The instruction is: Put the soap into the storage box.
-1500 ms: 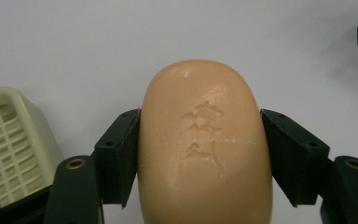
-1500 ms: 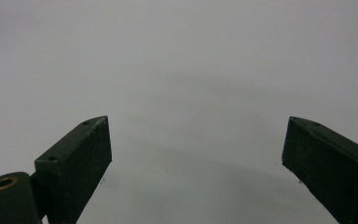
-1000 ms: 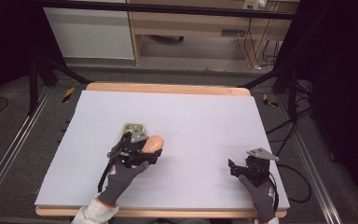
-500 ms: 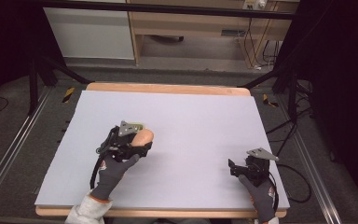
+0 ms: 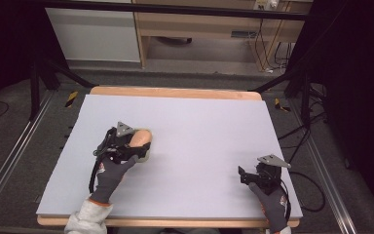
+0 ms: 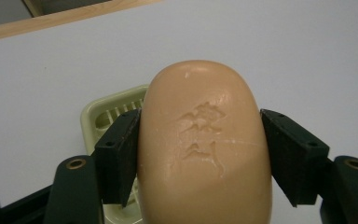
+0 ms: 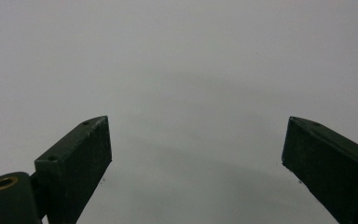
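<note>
A peach-coloured soap bar (image 6: 205, 140) with a stamped mark is clamped between the black jaws of my left gripper (image 6: 200, 135). Under it and to its left lies a pale green slotted soap dish (image 6: 103, 108). From above, the left gripper (image 5: 129, 144) sits left of centre on the table, with the soap bar (image 5: 141, 137) sticking out to its right. My right gripper (image 5: 242, 175) rests near the front right of the table. Its jaws stand wide apart in the right gripper view (image 7: 196, 144), with only bare table between them.
The table (image 5: 199, 126) has a pale grey top with a wooden rim. Black frame legs, cables and floor rails run along both sides. A wooden cabinet (image 5: 199, 24) stands beyond the far edge.
My left gripper has carried the soap bar a little to the left and farther from the person. The right gripper has stayed where it was.
</note>
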`<control>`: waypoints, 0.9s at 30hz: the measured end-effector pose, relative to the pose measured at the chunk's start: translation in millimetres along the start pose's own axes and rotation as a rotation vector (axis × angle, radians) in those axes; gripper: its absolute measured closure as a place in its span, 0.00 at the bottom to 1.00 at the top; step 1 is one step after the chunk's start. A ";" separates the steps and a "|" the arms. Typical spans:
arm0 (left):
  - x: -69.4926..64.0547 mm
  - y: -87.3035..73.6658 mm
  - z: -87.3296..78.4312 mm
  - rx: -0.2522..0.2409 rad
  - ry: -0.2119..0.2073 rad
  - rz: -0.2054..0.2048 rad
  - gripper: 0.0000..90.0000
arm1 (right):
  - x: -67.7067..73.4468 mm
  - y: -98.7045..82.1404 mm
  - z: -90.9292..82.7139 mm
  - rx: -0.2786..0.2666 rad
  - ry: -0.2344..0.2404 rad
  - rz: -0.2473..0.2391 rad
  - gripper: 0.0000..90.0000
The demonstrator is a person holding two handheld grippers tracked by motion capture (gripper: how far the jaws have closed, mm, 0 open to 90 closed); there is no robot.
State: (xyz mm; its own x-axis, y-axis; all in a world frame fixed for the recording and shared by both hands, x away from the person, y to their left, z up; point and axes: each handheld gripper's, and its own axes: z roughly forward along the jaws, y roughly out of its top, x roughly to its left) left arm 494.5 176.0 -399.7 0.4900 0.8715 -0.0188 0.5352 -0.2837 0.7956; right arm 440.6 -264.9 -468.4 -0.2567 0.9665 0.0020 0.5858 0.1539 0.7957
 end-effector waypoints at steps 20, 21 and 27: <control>19.2 4.5 23.8 0.019 0.030 -0.010 0.35 | -0.4 0.2 1.1 0.001 -0.006 -0.001 0.09; 19.4 4.4 24.9 0.017 0.032 -0.015 0.35 | -0.4 0.2 1.1 0.001 -0.005 0.000 0.09; 24.4 4.1 33.8 0.027 0.041 -0.023 0.35 | -0.9 0.2 1.1 0.002 -0.006 0.003 0.09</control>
State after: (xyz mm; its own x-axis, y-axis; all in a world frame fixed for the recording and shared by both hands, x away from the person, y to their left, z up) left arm 532.0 182.5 -417.3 0.4492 0.8934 -0.0115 0.5642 -0.2737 0.7789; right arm 441.8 -265.6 -468.9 -0.2506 0.9681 0.0005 0.5881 0.1518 0.7944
